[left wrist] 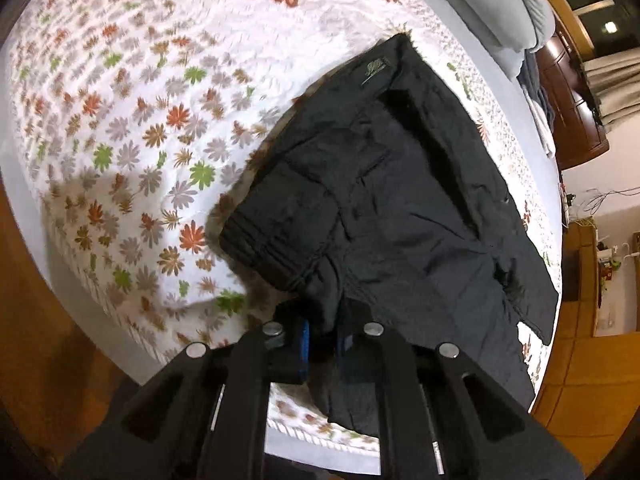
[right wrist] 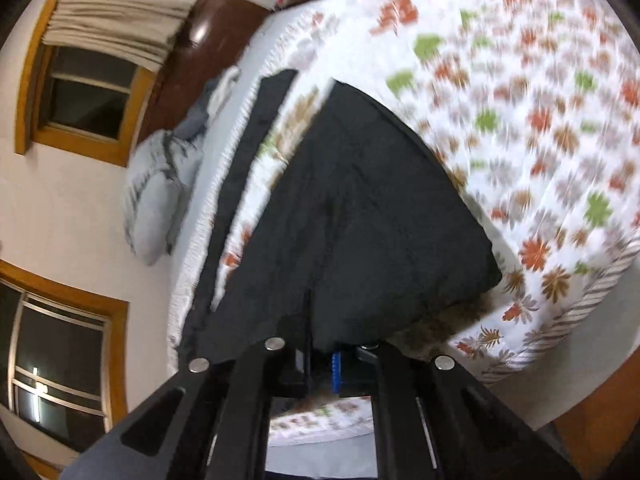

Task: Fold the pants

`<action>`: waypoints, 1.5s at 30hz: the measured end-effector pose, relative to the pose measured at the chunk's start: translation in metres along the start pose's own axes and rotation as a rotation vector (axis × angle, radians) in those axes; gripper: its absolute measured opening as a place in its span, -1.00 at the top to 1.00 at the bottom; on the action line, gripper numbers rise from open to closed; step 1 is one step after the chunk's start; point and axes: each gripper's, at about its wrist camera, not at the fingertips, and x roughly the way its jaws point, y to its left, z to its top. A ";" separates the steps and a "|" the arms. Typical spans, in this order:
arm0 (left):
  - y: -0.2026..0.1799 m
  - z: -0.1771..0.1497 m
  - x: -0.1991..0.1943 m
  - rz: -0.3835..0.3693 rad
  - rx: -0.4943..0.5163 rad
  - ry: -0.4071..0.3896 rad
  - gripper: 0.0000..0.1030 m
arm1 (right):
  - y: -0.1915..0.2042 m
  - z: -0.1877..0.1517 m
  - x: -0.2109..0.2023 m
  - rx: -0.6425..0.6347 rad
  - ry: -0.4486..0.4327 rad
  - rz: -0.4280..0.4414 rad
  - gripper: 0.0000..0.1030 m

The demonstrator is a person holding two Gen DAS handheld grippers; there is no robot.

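Black pants (left wrist: 400,184) lie on a bed with a white floral cover (left wrist: 132,128), waistband and pocket side facing up. My left gripper (left wrist: 322,340) is shut on the near edge of the pants, with cloth bunched between its blue-padded fingers. In the right wrist view the pants (right wrist: 352,220) stretch away from my right gripper (right wrist: 322,364), which is shut on their near edge and lifts it off the floral cover (right wrist: 540,120). A black strip of the pants (right wrist: 240,184) runs along the bed's left edge.
Grey pillows (left wrist: 516,4) and folded cloth (left wrist: 538,108) lie at the bed's far right by a dark wooden headboard (left wrist: 572,92). Orange floor tiles (left wrist: 588,356) lie to the right. The right wrist view shows a grey pillow (right wrist: 160,184), two wood-framed windows (right wrist: 80,92) and a curtain (right wrist: 116,32).
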 end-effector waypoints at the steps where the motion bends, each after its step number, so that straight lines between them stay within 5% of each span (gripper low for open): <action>1: -0.001 0.001 0.003 0.006 0.012 0.001 0.84 | -0.008 -0.001 0.005 0.008 0.011 -0.027 0.87; 4: -0.005 0.000 0.003 0.016 0.073 -0.005 0.71 | -0.014 -0.001 0.012 0.004 0.031 -0.061 0.81; 6: -0.005 -0.004 -0.005 0.020 0.119 -0.008 0.27 | -0.002 -0.001 0.006 -0.034 0.034 -0.104 0.50; 7: -0.003 -0.005 -0.011 0.016 0.127 -0.014 -0.18 | 0.006 -0.002 0.001 -0.064 0.038 -0.134 0.16; 8: 0.000 -0.007 -0.021 0.019 0.132 -0.038 -0.42 | 0.012 -0.001 -0.005 -0.086 0.039 -0.151 -0.16; 12: -0.009 0.000 -0.058 0.031 0.184 -0.124 -0.61 | 0.047 -0.001 -0.051 -0.229 -0.072 -0.366 -0.28; 14: -0.018 0.014 -0.073 0.029 0.213 -0.180 -0.81 | 0.062 0.000 -0.066 -0.284 -0.126 -0.406 -0.41; 16: -0.034 0.034 -0.072 0.055 0.254 -0.190 -0.82 | 0.083 0.002 -0.068 -0.318 -0.131 -0.376 -0.52; 20: -0.079 0.088 -0.047 -0.031 0.343 -0.118 -0.87 | 0.132 0.009 -0.028 -0.377 -0.032 -0.252 -0.59; 24: -0.105 0.141 -0.015 -0.127 0.299 -0.064 -0.87 | 0.170 0.022 0.030 -0.389 0.067 -0.164 -0.59; 26: -0.115 0.169 0.006 -0.155 0.293 -0.018 -0.87 | 0.183 0.032 0.057 -0.388 0.098 -0.150 -0.60; 35: -0.119 0.253 0.098 -0.040 0.310 0.085 -0.87 | 0.214 0.075 0.147 -0.411 0.162 -0.189 -0.61; 40: -0.123 0.266 0.124 -0.116 0.328 0.127 -0.83 | 0.229 0.110 0.184 -0.413 0.186 -0.151 -0.65; 42: -0.132 0.263 0.127 -0.164 0.372 0.148 -0.30 | 0.233 0.131 0.191 -0.406 0.190 -0.124 -0.72; 45: -0.141 0.258 0.131 -0.112 0.420 0.146 0.19 | 0.238 0.171 0.200 -0.409 0.196 -0.123 -0.74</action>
